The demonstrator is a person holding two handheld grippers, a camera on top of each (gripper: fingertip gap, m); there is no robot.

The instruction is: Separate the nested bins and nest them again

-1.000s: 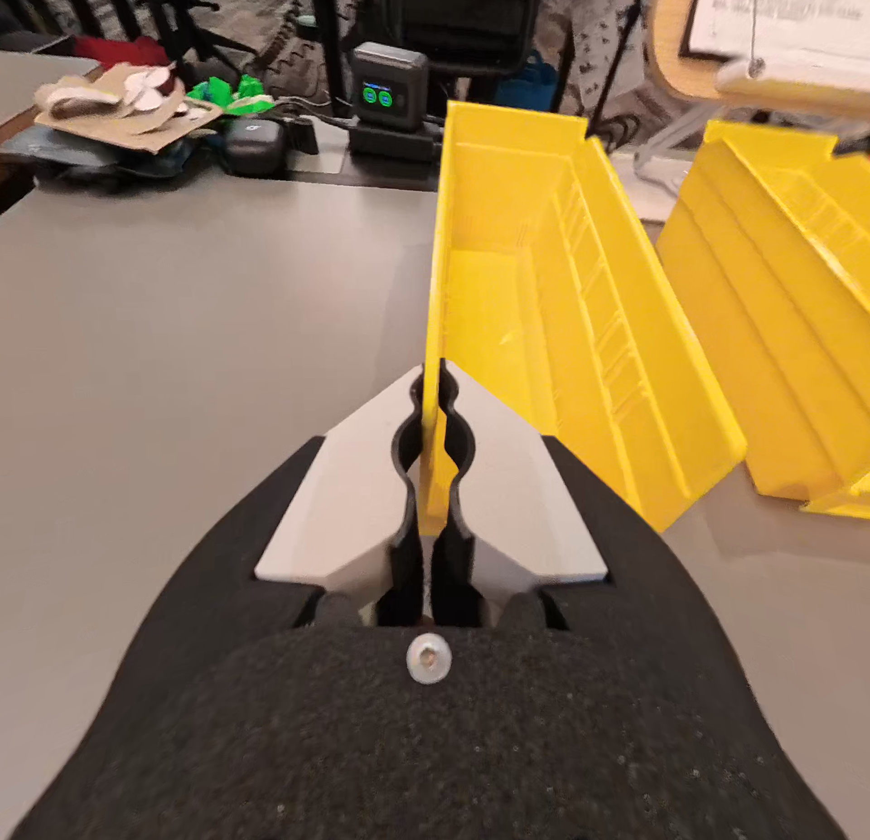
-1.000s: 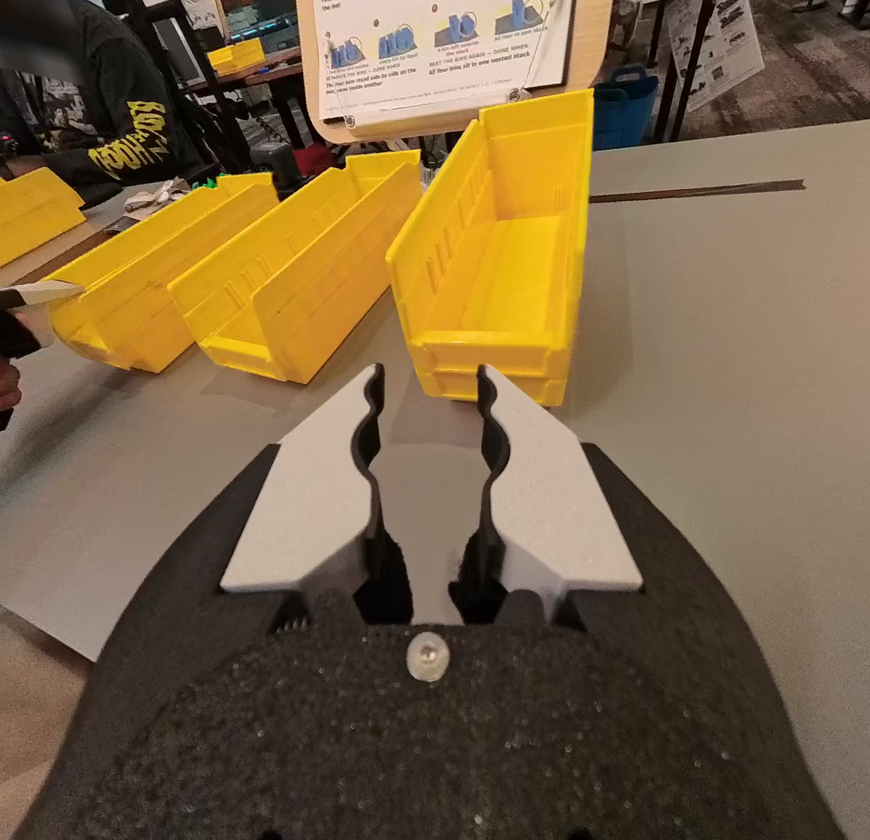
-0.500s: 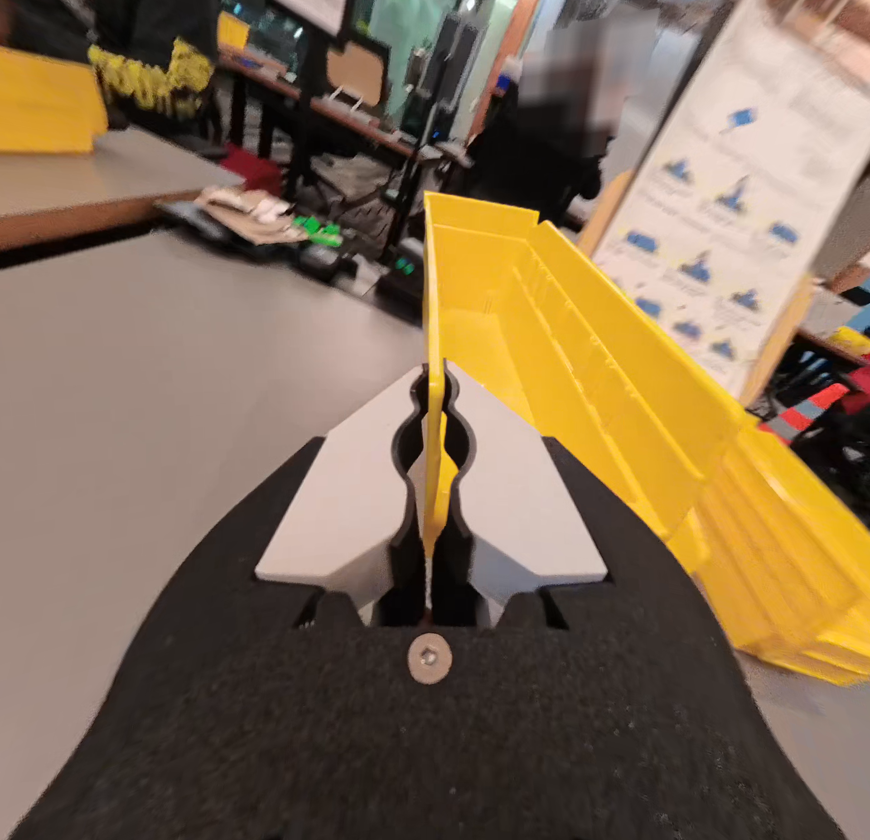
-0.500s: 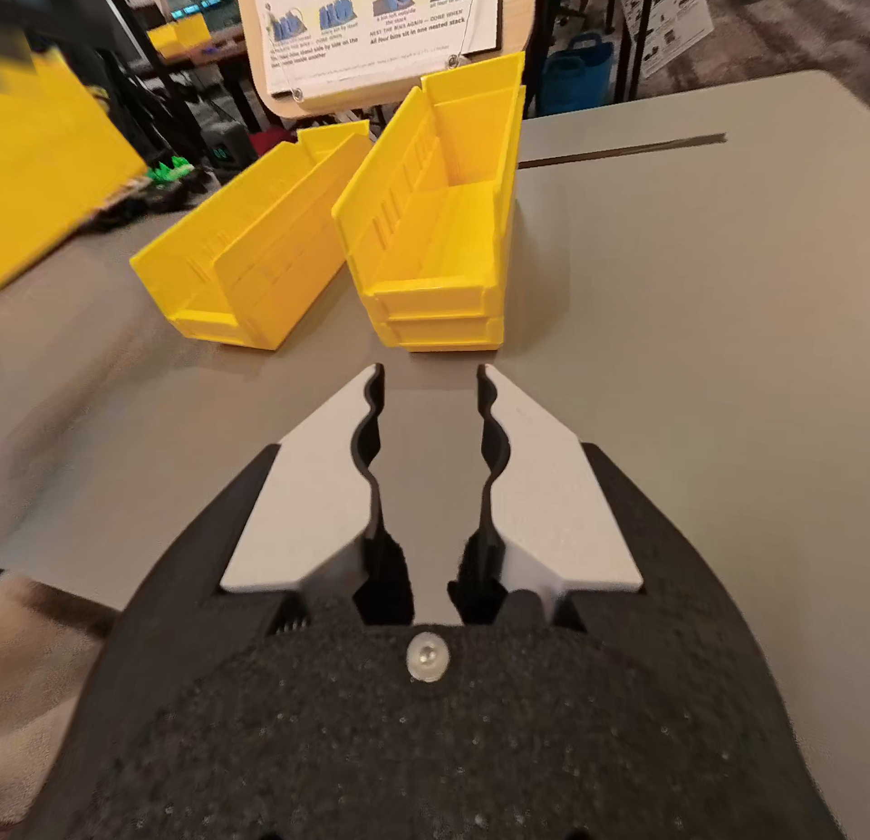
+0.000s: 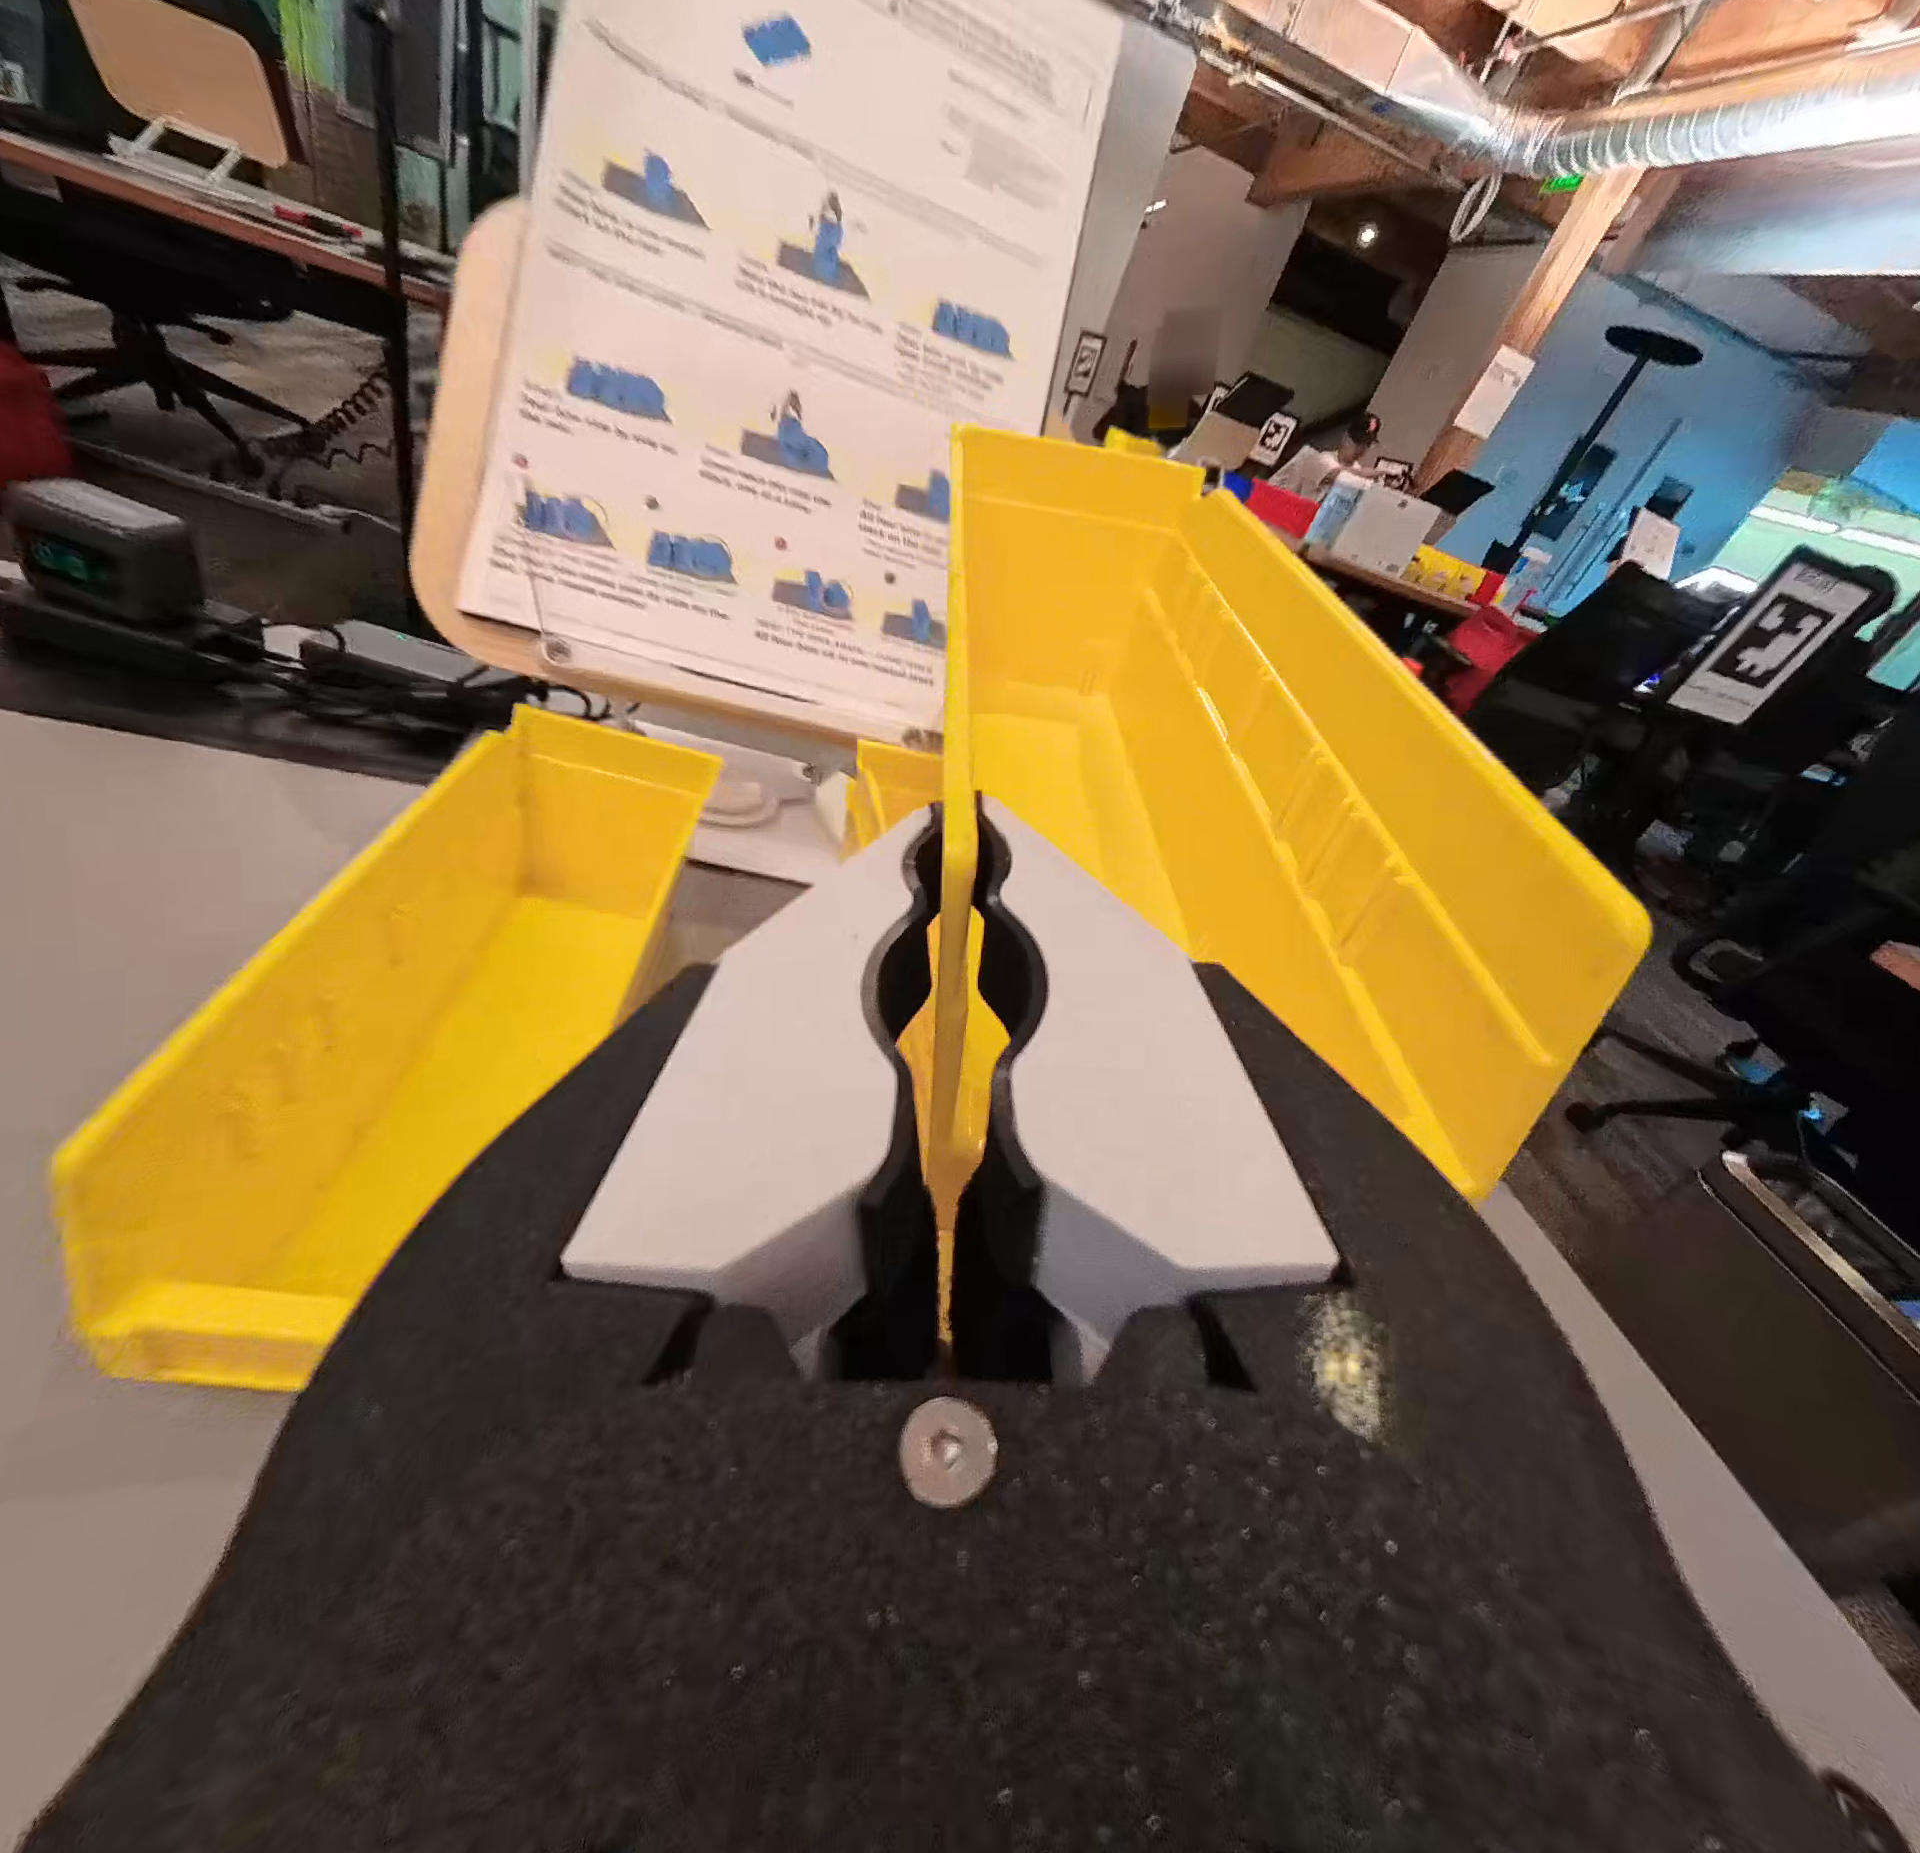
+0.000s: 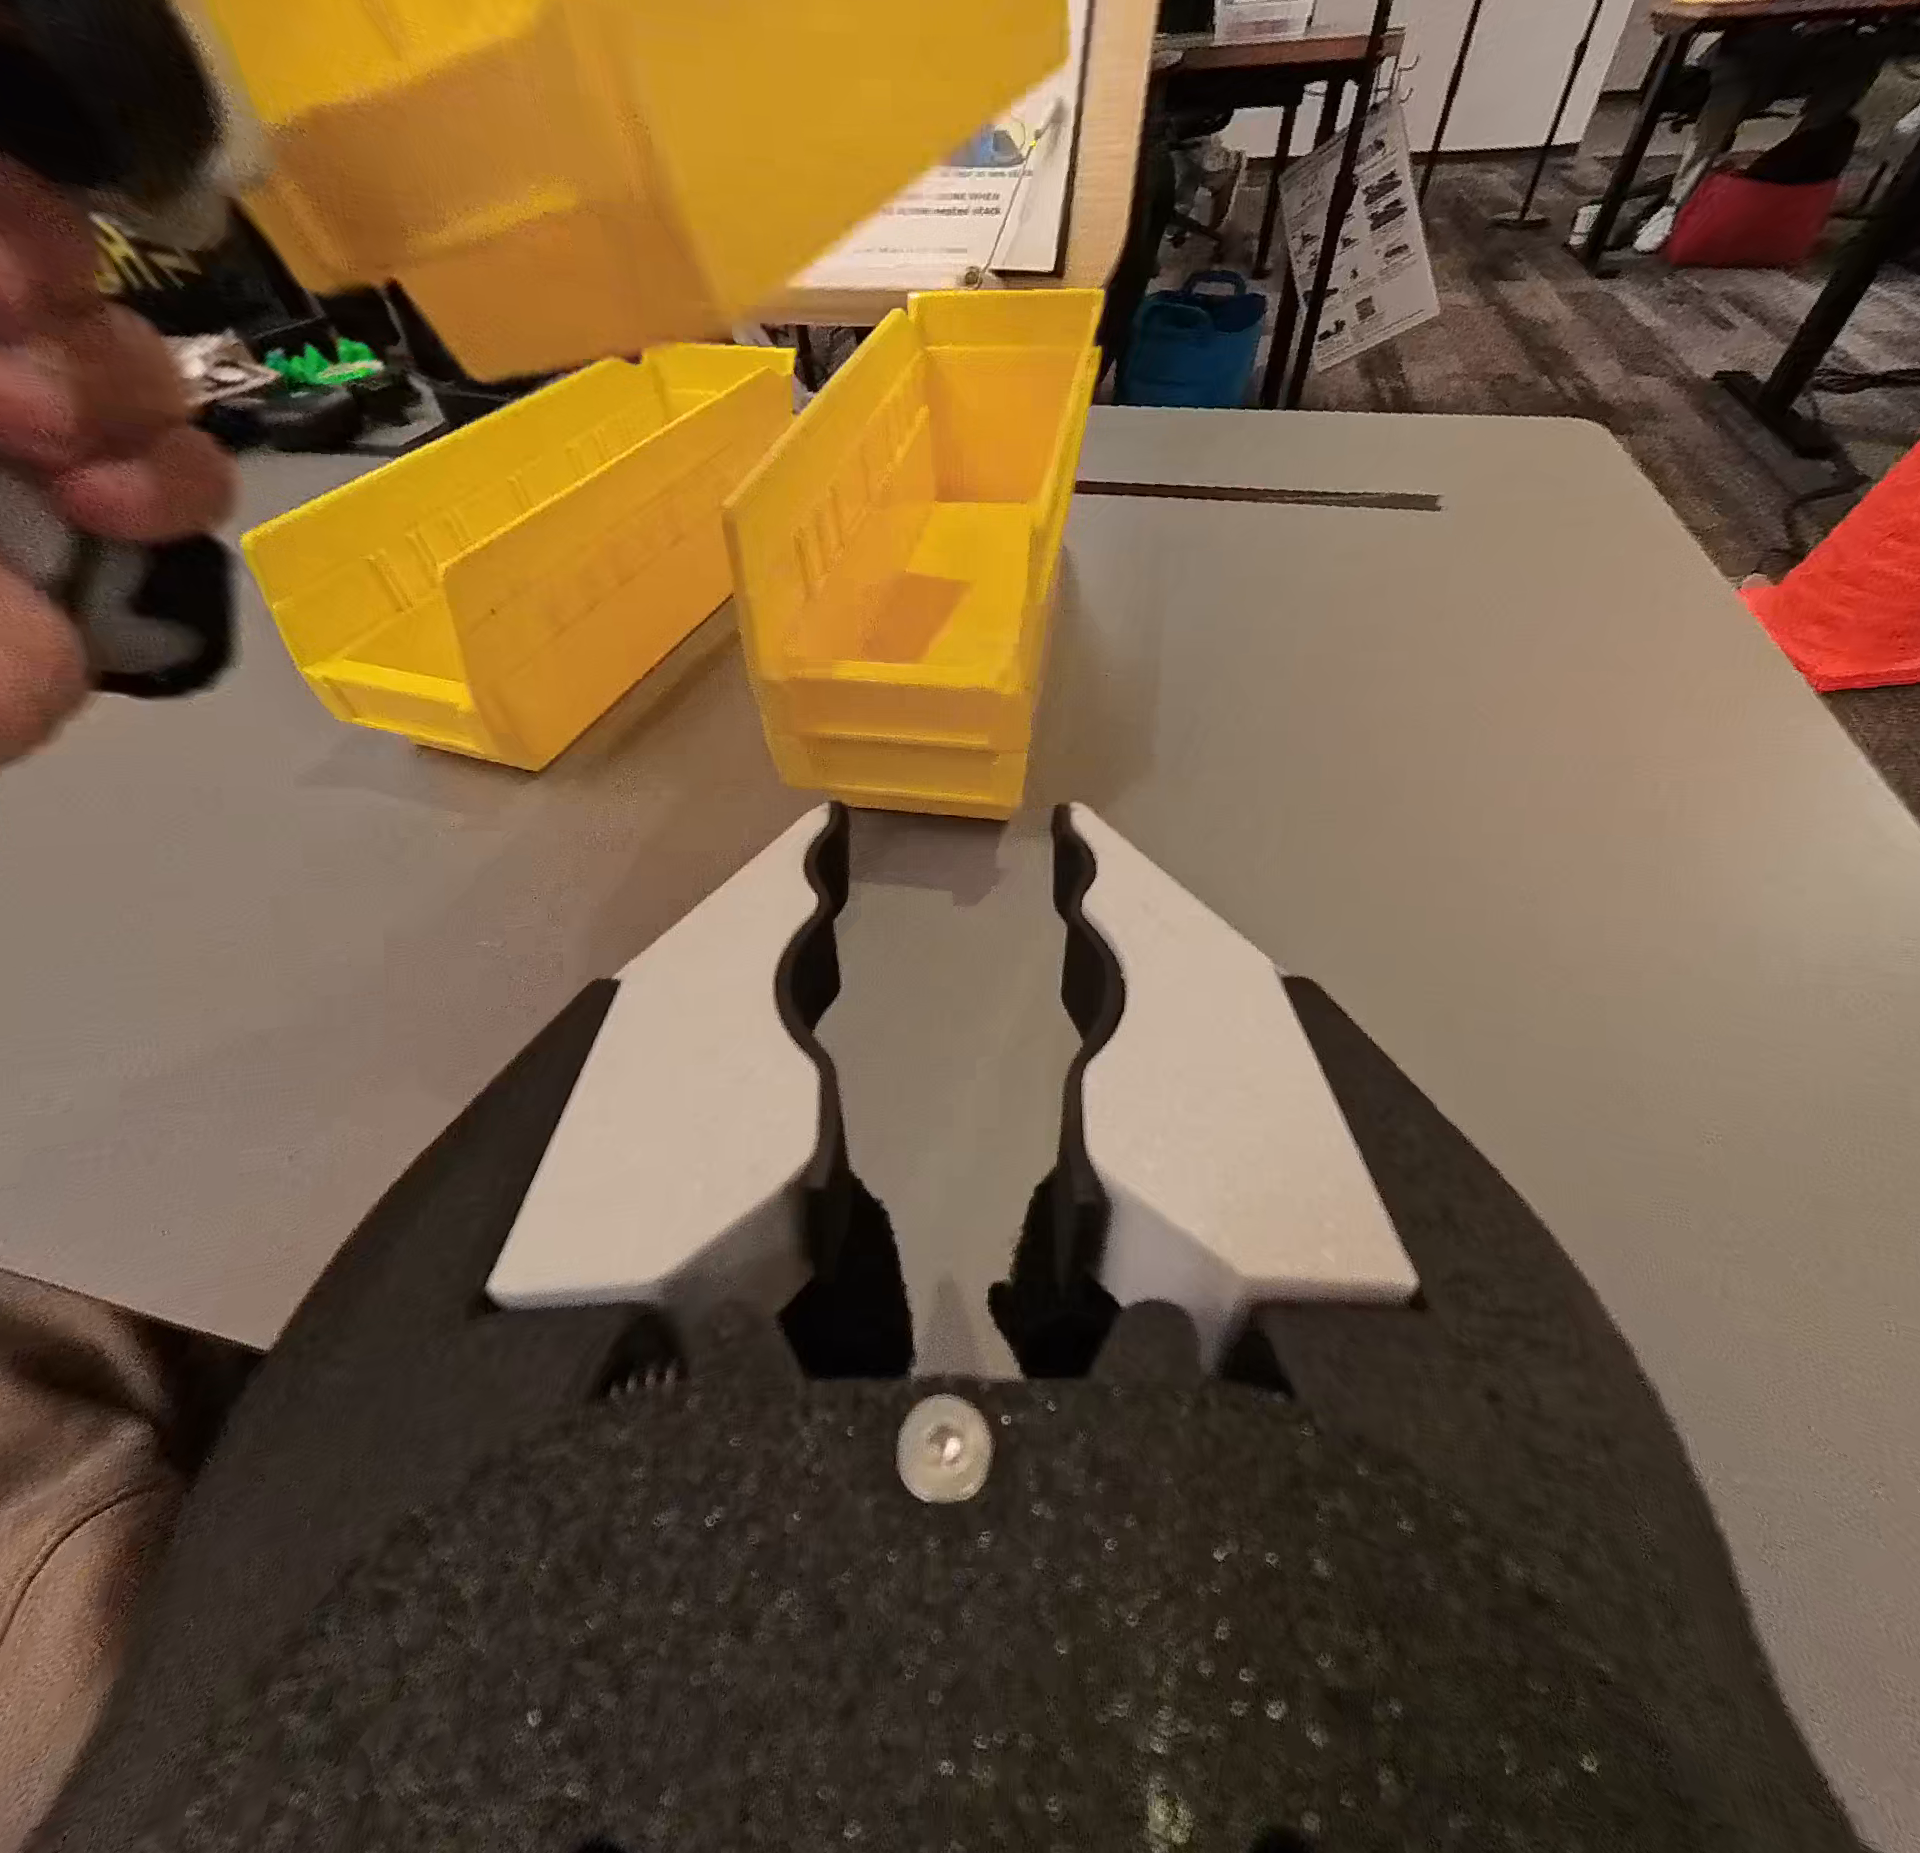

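My left gripper [image 5: 957,847] is shut on the left side wall of a long yellow bin [image 5: 1299,795] and holds it in the air, tilted. The same bin shows blurred at the top of the right wrist view [image 6: 644,130], above the table. A single yellow bin [image 5: 395,1034] stands on the grey table below and to the left; it also shows in the right wrist view [image 6: 520,598]. A nested stack of two yellow bins [image 6: 925,577] stands just ahead of my right gripper [image 6: 948,837], which is open and empty above the table.
An instruction board [image 5: 769,349] on a stand is behind the bins. A hand [image 6: 73,473] holding the left gripper shows at the left. An orange cone [image 6: 1849,598] is off the table's right edge. The grey table [image 6: 1403,868] stretches to the right of the stack.
My left gripper has lifted its bin off the table and swung it right, over the other bins. My right gripper has drawn back a little and stays open.
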